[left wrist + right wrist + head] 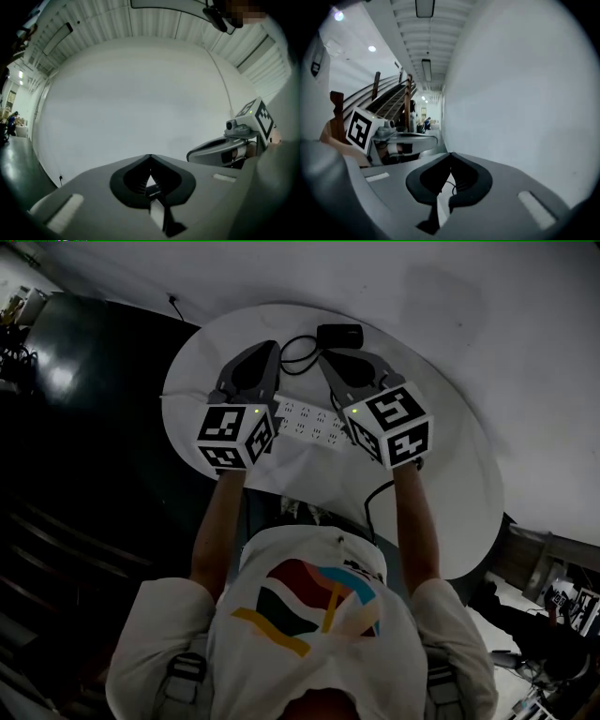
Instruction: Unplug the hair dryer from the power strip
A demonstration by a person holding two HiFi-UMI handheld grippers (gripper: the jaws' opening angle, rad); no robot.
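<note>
- My left gripper (260, 351) is pressed together with nothing in it. In the left gripper view its jaws meet at the tips and only the bare wall shows past them.
- My right gripper (330, 357) is pressed together and empty too. In the right gripper view only a thin bit of cable shows far off through the gap below its tips.
- In the head view both grippers hang above the round table (450, 512), clear of everything on it.
- The power strip (309, 423) lies near the table's middle, partly behind the two marker cubes. The sockets I can see look empty.
- A dark blocky thing (339, 334), which I take for the hair dryer, sits at 12 o'clock from the strip, with a looped black cable (298, 354) at 11 o'clock.
- Another black cable (375, 498) leaves at 5 o'clock towards the near rim.
- I cannot see any plug, so I judge either that it is already out or that it is hidden. That needs checking first.
</note>
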